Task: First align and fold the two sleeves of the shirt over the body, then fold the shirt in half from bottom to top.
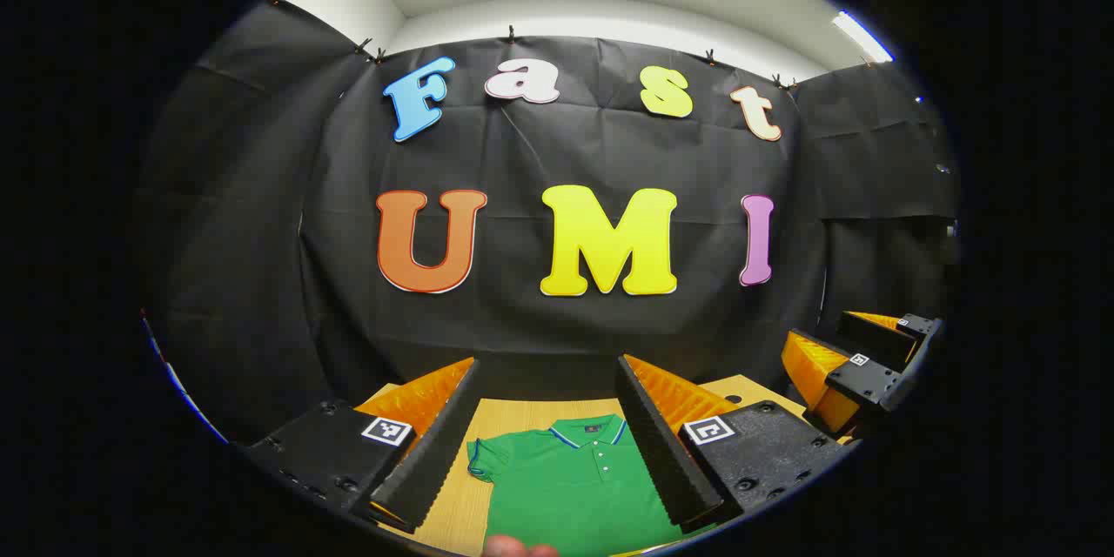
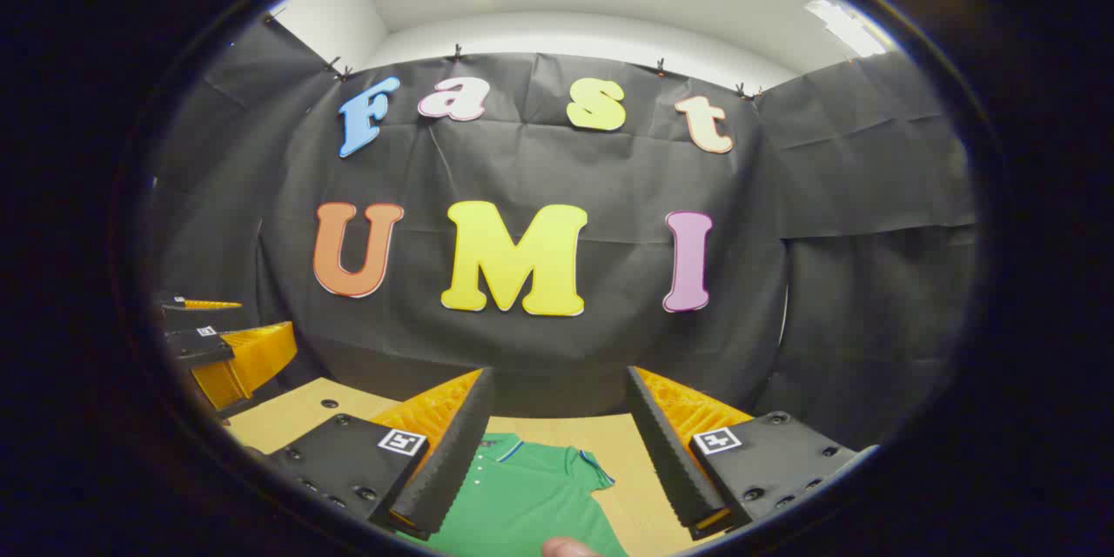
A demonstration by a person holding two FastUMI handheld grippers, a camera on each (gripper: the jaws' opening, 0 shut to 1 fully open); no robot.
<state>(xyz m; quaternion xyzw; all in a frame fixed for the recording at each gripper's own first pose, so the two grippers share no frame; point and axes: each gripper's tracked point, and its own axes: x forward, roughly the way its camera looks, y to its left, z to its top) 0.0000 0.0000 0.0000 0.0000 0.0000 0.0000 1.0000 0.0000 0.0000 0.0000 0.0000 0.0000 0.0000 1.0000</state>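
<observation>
Black-draped booth wall (image 1: 557,278) behind a wooden table (image 1: 522,409). Left gripper view: left gripper (image 1: 550,435) at bottom centre, jaws spread wide, nothing held; green polo shirt (image 1: 574,487) flat on the table between the fingers, collar toward the wall, one short sleeve at lower left; right gripper (image 1: 857,370) at the right edge, raised. Right gripper view: right gripper (image 2: 557,444) at bottom centre, jaws likewise apart and empty; shirt at lower centre, sleeve pointing right; left gripper at the left edge.
</observation>
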